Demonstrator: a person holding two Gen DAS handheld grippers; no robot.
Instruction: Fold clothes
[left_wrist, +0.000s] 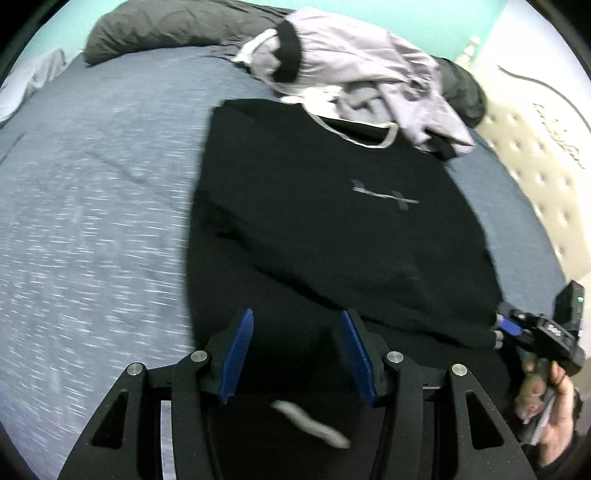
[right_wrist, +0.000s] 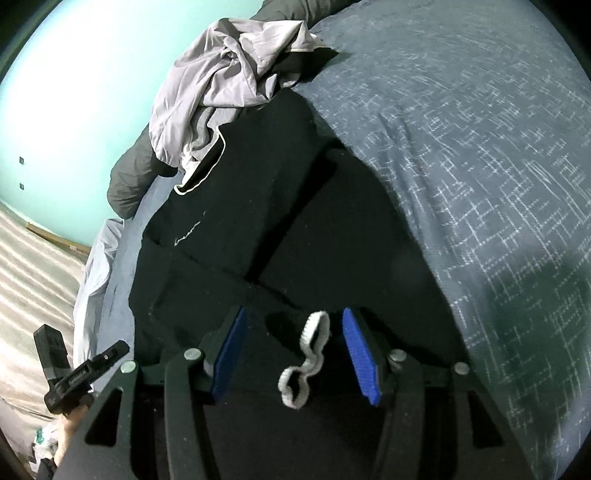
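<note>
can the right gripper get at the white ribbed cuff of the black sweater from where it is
Probably yes. The white ribbed cuff already lies between the open pads of the right gripper, on the black sweater, with nothing over it. Closing should catch it, perhaps after dipping lower.

so the sweatshirt (left_wrist: 332, 221) is laid flat on the bed (left_wrist: 92, 221) right in front of my tongs, collar at the far end, a heap of clothes (left_wrist: 354, 66) piled on that collar, a pillow (left_wrist: 166, 29) behind the heap, and the headboard (left_wrist: 535, 166) off to the right
</note>
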